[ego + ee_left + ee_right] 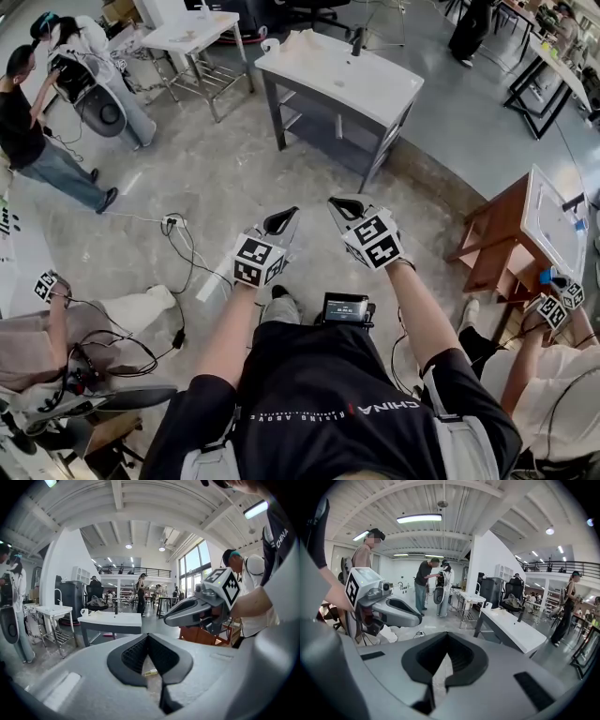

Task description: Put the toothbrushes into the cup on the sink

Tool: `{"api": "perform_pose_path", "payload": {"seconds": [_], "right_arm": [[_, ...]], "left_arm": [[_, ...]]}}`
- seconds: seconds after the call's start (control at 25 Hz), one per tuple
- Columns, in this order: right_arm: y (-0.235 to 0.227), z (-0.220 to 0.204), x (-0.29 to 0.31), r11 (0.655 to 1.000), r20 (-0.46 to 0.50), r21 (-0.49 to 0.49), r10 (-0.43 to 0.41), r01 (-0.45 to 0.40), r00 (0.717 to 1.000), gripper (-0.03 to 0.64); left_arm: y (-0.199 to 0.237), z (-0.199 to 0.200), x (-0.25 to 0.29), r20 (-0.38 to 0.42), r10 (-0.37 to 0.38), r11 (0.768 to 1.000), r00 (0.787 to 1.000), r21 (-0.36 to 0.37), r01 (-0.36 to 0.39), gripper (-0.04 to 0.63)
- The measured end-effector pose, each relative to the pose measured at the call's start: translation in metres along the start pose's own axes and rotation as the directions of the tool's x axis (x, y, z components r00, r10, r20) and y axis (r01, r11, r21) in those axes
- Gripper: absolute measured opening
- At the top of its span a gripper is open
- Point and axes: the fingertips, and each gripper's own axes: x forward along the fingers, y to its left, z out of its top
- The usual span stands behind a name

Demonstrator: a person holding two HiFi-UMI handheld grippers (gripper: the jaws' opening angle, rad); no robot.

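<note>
Left tool [284, 219] and right tool [343, 208] are held side by side at mid-frame in the head view, over bare grey floor [216, 178]. Each one's jaws are pressed together, with nothing pinched between them. Neither tool is touching anything. Well above them in the frame, across open floor, the white sink counter [375, 89] is seen on its grey legs. A dark tap [357, 39] stands at its far edge. The cup [270, 44], white and upright, is set on the counter's upper-left corner. A metal rack [192, 37] is seen at upper left, beside a standing person [37, 131]. Cables [178, 239] are trailed over the floor at left. A wooden stand [492, 234] with a white basin is placed at the right edge.
</note>
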Motion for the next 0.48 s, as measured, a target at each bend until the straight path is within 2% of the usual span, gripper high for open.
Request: {"api": "perform_pose_path", "payload": {"seconds": [0.24,0.48], "right_arm": [[-0.018,-0.002,0.026,0.999,-0.013,0.037,0.0,0.001,1.0,0.011],[-0.055,0.015,0.071,0.997,-0.013,0.082,-0.006,0.007,1.0,0.011]], "left_arm": [[0.019,-0.007,0.022,-0.014,-0.012,1.0,1.0,-0.02,0.012,0.009],[0.072,-0.004,0.056,-0.025,-0.024,0.999,0.999,-0.031,0.023,0.009]]}}
